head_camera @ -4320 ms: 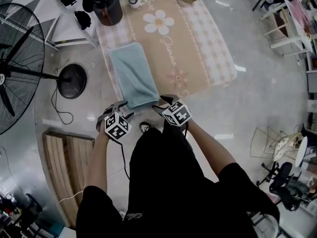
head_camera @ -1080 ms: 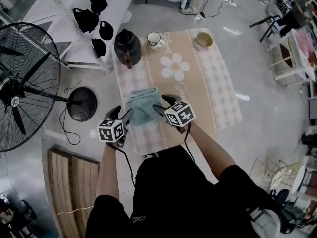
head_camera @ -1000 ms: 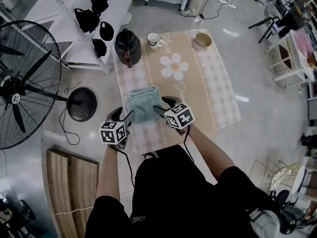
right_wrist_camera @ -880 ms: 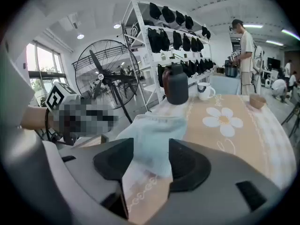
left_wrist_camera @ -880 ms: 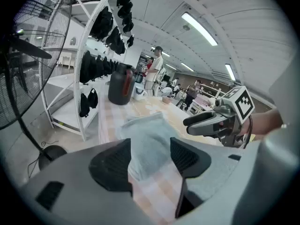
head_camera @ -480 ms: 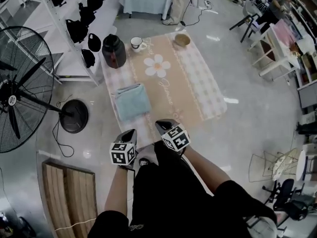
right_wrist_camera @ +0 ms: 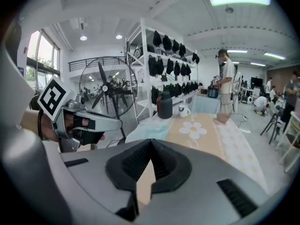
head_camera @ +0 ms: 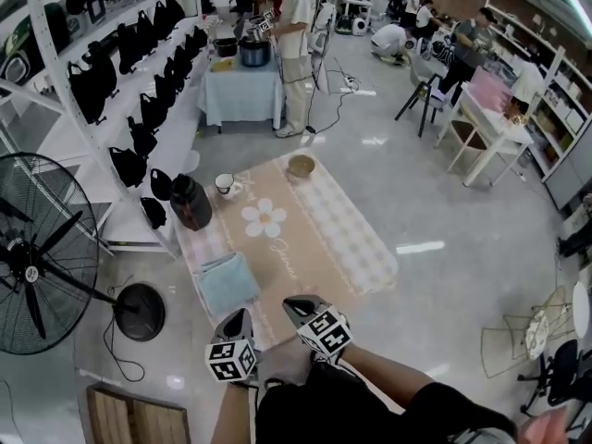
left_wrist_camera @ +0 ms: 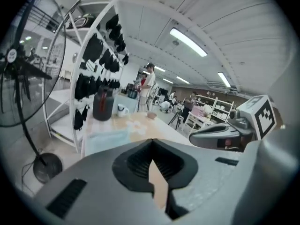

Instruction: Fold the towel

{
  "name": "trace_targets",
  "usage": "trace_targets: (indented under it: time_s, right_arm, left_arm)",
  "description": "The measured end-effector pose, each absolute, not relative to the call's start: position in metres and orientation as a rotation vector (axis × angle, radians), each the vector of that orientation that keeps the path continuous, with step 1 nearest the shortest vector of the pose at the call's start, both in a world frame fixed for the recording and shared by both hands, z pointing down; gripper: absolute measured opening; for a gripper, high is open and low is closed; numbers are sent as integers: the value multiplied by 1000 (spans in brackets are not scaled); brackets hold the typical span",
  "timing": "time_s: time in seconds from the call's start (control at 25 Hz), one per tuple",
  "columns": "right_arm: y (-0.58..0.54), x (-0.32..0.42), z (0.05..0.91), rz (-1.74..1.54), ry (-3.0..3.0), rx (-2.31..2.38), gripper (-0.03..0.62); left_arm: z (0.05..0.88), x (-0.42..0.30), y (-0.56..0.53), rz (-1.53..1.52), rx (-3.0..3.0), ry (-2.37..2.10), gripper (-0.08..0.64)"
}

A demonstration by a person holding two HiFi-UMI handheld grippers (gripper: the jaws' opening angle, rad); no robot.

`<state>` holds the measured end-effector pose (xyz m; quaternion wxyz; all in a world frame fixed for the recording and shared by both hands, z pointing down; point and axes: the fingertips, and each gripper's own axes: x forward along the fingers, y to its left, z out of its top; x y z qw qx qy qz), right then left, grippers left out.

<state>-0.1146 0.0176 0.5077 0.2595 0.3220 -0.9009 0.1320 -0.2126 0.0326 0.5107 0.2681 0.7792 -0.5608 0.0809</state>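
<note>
Folded towel (head_camera: 228,283) at floor mat's (head_camera: 314,234) seven o'clock corner. Left gripper (head_camera: 239,318) and right gripper (head_camera: 296,304) fully closed, holding nothing. Fan (head_camera: 37,276) partly cut off.

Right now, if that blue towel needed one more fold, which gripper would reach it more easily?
Probably the left gripper: it sits almost directly in line with the folded towel, which lies at the left edge of the floral mat. The right gripper is farther to the side. Both are shut and empty.
</note>
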Motion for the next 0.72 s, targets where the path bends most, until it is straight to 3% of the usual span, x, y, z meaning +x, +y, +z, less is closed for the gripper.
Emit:
trace_targets:
  time_s: [0.36,0.72]
  right_arm:
    - [-35,-82,316,81,-2731,1155,2]
    - [-16,-71,272,-78,-2808,1190,2]
  left_arm:
    - [317,-176,-19,-13,2404,-1808,5]
    - [260,-179,13,-165,2410,-1911,5]
